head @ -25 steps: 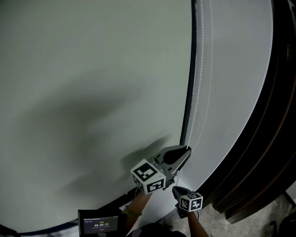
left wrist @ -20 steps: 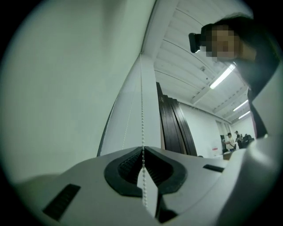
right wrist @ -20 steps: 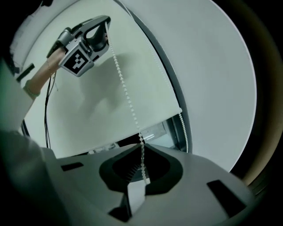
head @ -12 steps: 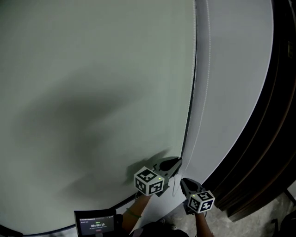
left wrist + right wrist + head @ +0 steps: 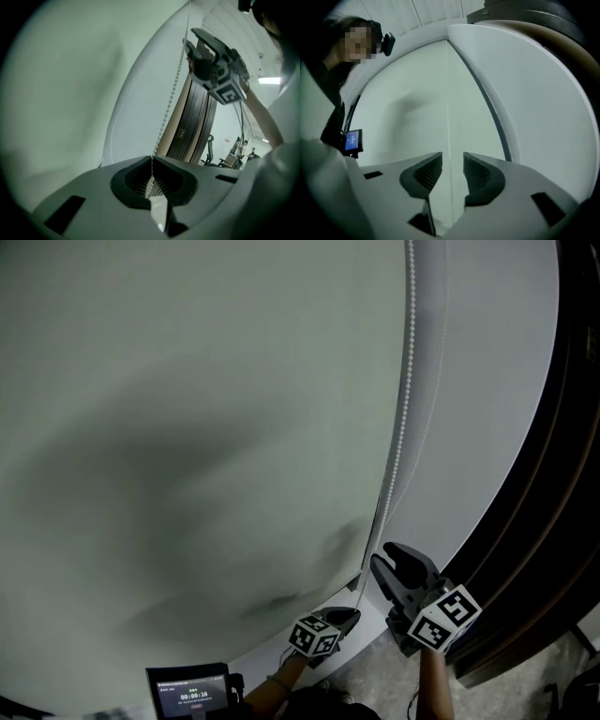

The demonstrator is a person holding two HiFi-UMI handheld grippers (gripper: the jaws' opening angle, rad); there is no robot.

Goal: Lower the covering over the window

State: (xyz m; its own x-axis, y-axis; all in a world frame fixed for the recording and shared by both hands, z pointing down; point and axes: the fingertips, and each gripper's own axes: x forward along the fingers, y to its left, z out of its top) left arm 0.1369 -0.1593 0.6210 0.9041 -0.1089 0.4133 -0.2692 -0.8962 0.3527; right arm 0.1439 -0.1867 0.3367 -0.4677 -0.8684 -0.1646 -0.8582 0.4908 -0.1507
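Down at the lower centre of the head view, I am holding the left gripper point(image 5: 343, 617) clenched on the bead chain point(image 5: 401, 427). Its own view is showing the beads pinched between the ribbed pads. The right gripper point(image 5: 386, 557) is sitting just right of it and higher in frame, released. Its jaws have just been opening, and a chain strand is running between them with neither pad pressing on it.

Step in hand, as I am reading it: a hand-over-hand pull.
- I am planning to close the right gripper on the strand before the left lets go, so the chain is never running free.
- I am checking that it is the strand the left is holding; the other one would likely raise the covering.
- I am aiming to pull straight along the chain, close to the blind's edge, so the beads are not skipping.

The covering point(image 5: 187, 427) is filling the left and centre of frame: pale grey-green, smooth, matt and flat. Its lower edge appears to be reaching near the frame's bottom. The chain is hanging white and taut along its right edge.
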